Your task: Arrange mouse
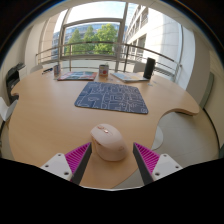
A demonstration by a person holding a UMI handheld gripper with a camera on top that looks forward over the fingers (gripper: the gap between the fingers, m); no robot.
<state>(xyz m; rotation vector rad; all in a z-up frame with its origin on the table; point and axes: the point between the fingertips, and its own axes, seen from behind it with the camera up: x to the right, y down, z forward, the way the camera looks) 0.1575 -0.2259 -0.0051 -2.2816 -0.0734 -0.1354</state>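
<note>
Mouse [108, 141] blocking between the jaws at 6 o'clock, bare tabletop [45, 110] at 9 and 3, patterned mat [111, 97] at 12, clutter beyond

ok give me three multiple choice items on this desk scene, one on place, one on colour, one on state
1. Where is the mouse?
A. on the mat
B. between the fingers of the hand-held gripper, on the desk
C. by the window

2. What colour is the mouse?
A. pale pinkish white
B. black
C. blue

3. How do the fingers stand?
A. shut on the mouse
B. shut with nothing in them
C. open, with a gap at each side of the mouse

Answers:
1 B: it lies on the wood between the fingers, short of the mat.
2 A: its shell looks pale and pinkish.
3 C: desk shows between each pad and the mouse.
</note>
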